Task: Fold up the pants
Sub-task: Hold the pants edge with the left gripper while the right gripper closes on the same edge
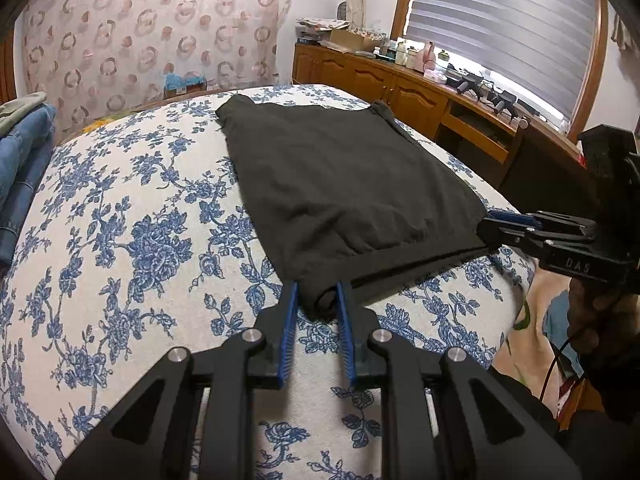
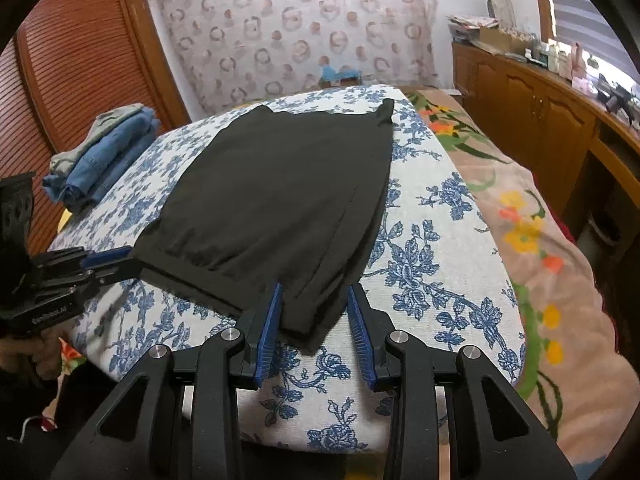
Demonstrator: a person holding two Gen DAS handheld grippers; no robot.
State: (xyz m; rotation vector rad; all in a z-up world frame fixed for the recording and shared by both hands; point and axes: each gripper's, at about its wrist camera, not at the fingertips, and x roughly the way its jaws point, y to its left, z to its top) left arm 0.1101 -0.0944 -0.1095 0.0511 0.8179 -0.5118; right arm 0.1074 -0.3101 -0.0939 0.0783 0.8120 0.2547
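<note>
From the left wrist camera, we see the black pants (image 1: 344, 184) lying flat on a flowered cushion (image 1: 120, 240), already folded into a broad panel whose long axis runs straight away from us. Our left gripper (image 1: 318, 300) is nearly closed, its blue pads pinching the near left corner of the cloth. The right gripper (image 1: 496, 226) reaches in from the side at the near right corner.

From the right wrist camera, the right gripper (image 2: 316, 312) stands partly open, straddling the near right corner (image 2: 308, 320); its pads do not seem to press. Both hands sit at the near edge, so we judge the next fold carries it toward the far end.
</note>
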